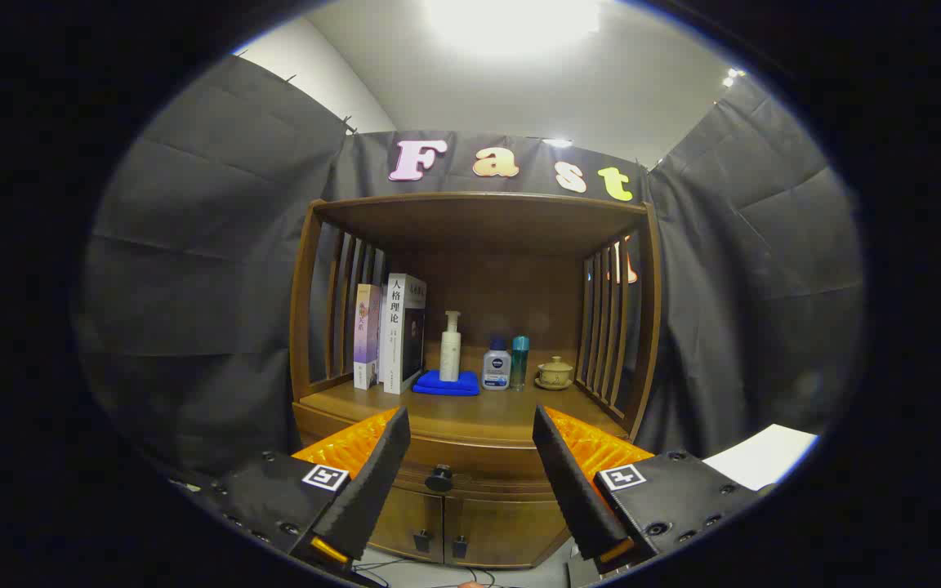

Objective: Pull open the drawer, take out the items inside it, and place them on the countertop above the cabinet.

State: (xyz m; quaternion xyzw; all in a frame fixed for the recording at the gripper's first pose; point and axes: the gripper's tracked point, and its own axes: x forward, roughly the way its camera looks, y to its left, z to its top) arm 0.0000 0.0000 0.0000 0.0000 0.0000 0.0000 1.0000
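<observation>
One wooden cabinet (470, 457) stands in the booth, its single drawer (470, 467) fitted with one dark round knob (439, 478). Below the drawer are two small doors (454, 523), each with one pull. On the counter (511, 412) stand two upright books (389, 335) toward the left edge, one folded blue cloth (446, 384) carrying one white pump bottle (450, 347), one squat white-and-blue bottle (496, 367), one slim teal bottle (519, 359), and one small lidded cup (555, 373) on one saucer toward the right edge. One gripper (470, 465) shows two fingers (372, 482), spread apart, holding nothing.
</observation>
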